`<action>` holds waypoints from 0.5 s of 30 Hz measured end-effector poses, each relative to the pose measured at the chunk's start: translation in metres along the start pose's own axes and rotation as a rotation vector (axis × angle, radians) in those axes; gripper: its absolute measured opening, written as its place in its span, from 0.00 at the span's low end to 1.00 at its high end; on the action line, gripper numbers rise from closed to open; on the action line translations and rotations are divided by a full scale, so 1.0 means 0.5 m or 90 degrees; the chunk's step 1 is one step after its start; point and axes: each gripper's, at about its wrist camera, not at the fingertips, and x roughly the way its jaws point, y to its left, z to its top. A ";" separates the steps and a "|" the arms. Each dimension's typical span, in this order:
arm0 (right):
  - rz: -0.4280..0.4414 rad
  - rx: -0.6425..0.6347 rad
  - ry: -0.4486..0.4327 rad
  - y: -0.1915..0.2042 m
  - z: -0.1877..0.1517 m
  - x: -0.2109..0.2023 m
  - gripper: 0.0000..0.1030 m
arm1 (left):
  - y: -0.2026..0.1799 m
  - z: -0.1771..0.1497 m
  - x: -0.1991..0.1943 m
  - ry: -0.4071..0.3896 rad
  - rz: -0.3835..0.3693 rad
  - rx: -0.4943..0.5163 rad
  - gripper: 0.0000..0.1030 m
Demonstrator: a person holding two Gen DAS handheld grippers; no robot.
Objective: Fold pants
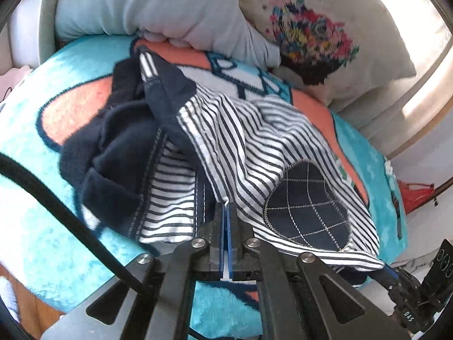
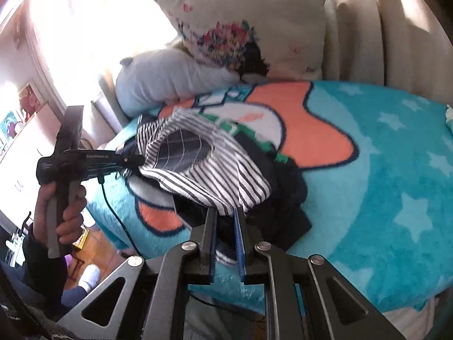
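On blanket [image 2: 382, 170], both grippers pinch pants [image 1: 240, 141] edges

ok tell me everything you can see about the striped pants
The striped pants look like soft knit, navy-and-white striped, with solid navy parts and an oval navy quilted patch stitched in a grid. They are crumpled and partly lifted off the turquoise fleece blanket. The left gripper is shut on a striped edge near the patch; the right gripper grips another striped edge, so the cloth hangs bunched between them, dark parts heaped on the blanket.
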 end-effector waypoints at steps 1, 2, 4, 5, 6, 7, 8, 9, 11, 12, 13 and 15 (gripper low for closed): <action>0.001 0.012 0.016 -0.005 -0.004 0.008 0.22 | -0.001 0.001 0.000 0.000 -0.001 0.001 0.01; 0.021 0.026 0.020 -0.009 -0.004 0.009 0.29 | -0.003 0.002 -0.002 -0.002 -0.003 0.001 0.02; 0.056 0.058 -0.010 -0.019 0.000 -0.015 0.57 | -0.007 0.009 -0.005 -0.001 -0.010 0.000 0.08; 0.060 0.071 -0.036 -0.025 0.003 -0.035 0.75 | -0.008 0.012 -0.007 -0.001 -0.012 0.000 0.14; 0.057 0.076 -0.056 -0.027 0.005 -0.050 0.76 | -0.006 0.010 -0.014 -0.002 -0.015 0.001 0.16; 0.046 0.077 -0.068 -0.030 0.009 -0.063 0.76 | -0.009 0.012 -0.014 -0.004 -0.015 0.005 0.16; 0.032 0.082 -0.067 -0.034 0.012 -0.066 0.76 | -0.009 0.012 -0.015 -0.004 -0.013 0.008 0.17; 0.020 0.092 -0.064 -0.041 0.015 -0.064 0.76 | -0.011 0.013 -0.013 -0.003 -0.011 0.009 0.17; 0.003 0.130 -0.039 -0.063 0.014 -0.046 0.75 | -0.014 0.016 -0.009 -0.002 -0.011 0.010 0.17; -0.003 0.152 -0.024 -0.075 0.013 -0.034 0.74 | -0.014 0.017 -0.008 -0.002 -0.011 0.009 0.18; -0.003 0.179 -0.010 -0.087 0.010 -0.017 0.72 | -0.014 0.017 -0.007 -0.001 -0.012 0.009 0.19; -0.004 0.192 0.012 -0.090 0.010 0.010 0.64 | -0.015 0.014 -0.007 -0.003 -0.009 0.011 0.19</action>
